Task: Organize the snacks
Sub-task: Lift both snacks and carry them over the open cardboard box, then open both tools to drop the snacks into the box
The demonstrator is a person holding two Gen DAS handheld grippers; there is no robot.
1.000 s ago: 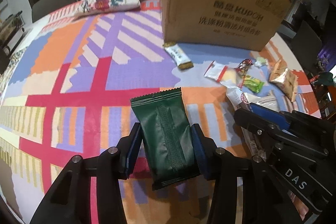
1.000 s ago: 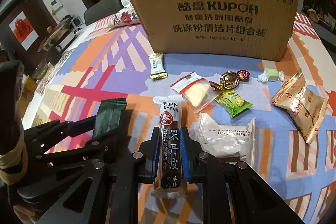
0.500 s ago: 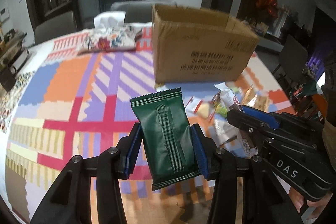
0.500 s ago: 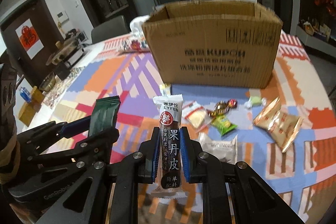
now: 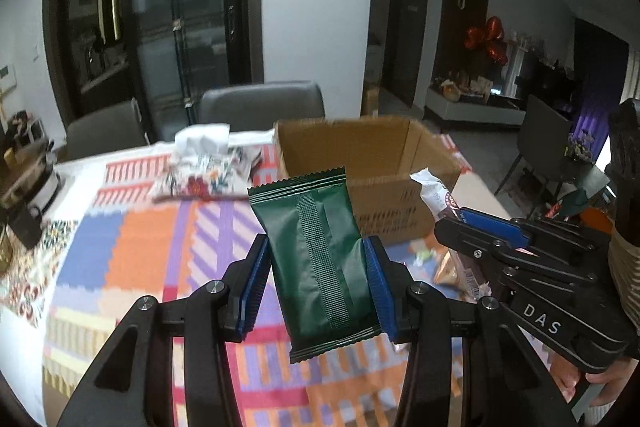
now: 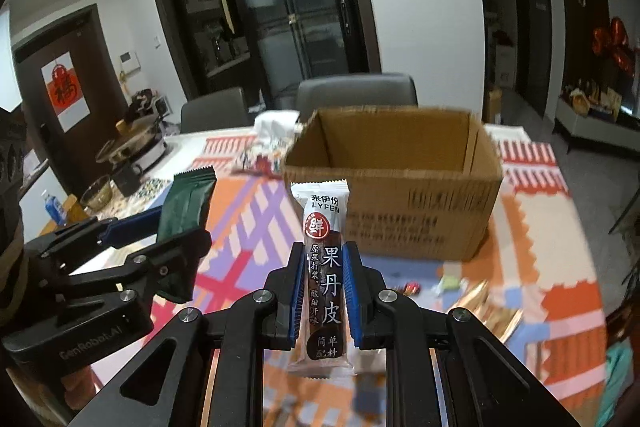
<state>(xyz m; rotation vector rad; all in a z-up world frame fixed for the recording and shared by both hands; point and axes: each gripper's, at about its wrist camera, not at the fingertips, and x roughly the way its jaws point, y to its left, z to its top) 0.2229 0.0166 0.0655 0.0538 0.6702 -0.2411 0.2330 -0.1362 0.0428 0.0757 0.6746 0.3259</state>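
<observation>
Left wrist view: left gripper (image 5: 318, 283) has its jaws clamped on a dark green foil snack packet (image 5: 316, 259), held upright and slightly tilted, in the air above the bench with the multicoloured patchwork cloth (image 5: 136, 247). Open brown cardboard box (image 5: 376, 187) sits on the bench behind the packet, its top open. Floral fabric pouch (image 5: 204, 177) lies left of the box, with a white crumpled tissue (image 5: 202, 139) behind it. Right gripper (image 5: 492, 239) is at the right edge, holding a long white-and-brown snack stick (image 5: 434, 195) side-on. Grey chair (image 5: 262, 105) stands beyond the bench.

Right wrist view: right gripper (image 6: 322, 293) jaws grip the snack stick (image 6: 324, 267) upright by its middle, "LYFEN" readable on the wrapper, raised in front of the cardboard box (image 6: 400, 195). Left gripper (image 6: 172, 233) is to the left with the green packet (image 6: 186, 203) pinched between its jaws. Blurred loose snacks (image 6: 460, 291) lie on the bench cloth (image 6: 256, 223) to the right, near the box's front. Round pan (image 6: 132, 145) sits at far left on the bench.
</observation>
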